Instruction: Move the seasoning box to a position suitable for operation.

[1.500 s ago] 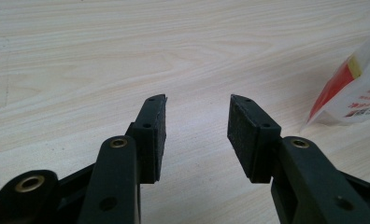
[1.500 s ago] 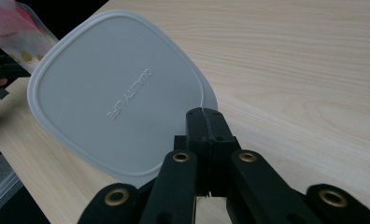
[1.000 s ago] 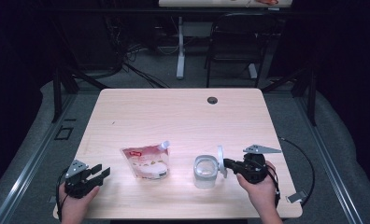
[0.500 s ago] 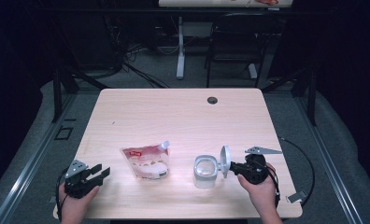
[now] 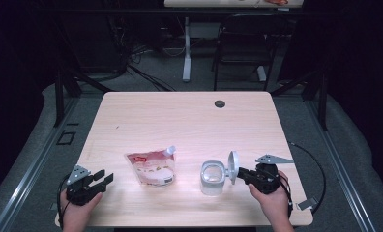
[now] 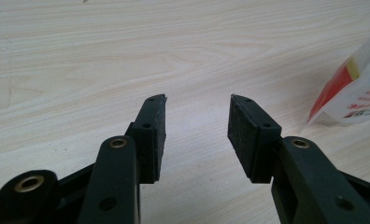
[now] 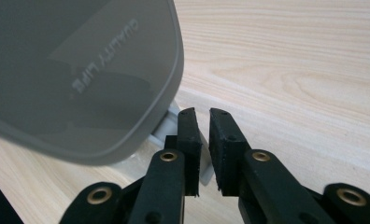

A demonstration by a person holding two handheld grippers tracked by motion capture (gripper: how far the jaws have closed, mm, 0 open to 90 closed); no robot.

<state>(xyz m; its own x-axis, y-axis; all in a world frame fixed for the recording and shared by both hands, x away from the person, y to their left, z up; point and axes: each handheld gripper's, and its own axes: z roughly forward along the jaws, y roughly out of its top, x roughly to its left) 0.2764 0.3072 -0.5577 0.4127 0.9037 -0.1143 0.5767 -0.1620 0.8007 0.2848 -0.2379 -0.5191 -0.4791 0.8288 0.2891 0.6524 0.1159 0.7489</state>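
The clear plastic container [image 5: 213,177] stands on the near right part of the worktop [image 5: 180,121], its hinged lid [image 5: 232,167] now swung up and standing nearly upright on the container's right edge. A second ago the lid stood at a different angle and lay closer against the right hand-held gripper [image 5: 243,173]. That gripper's jaws have just been opening: in the right gripper view they stand a narrow gap apart with nothing between them, just beside the lid's hinge [image 7: 167,126]. So the lid looks released, and the container is open for filling. The food pouch [image 5: 151,166] lies to its left, untouched. Far to the left, the left hand-held gripper [image 5: 98,180] rests with jaws spread and empty, the pouch's corner [image 6: 356,93] just ahead.
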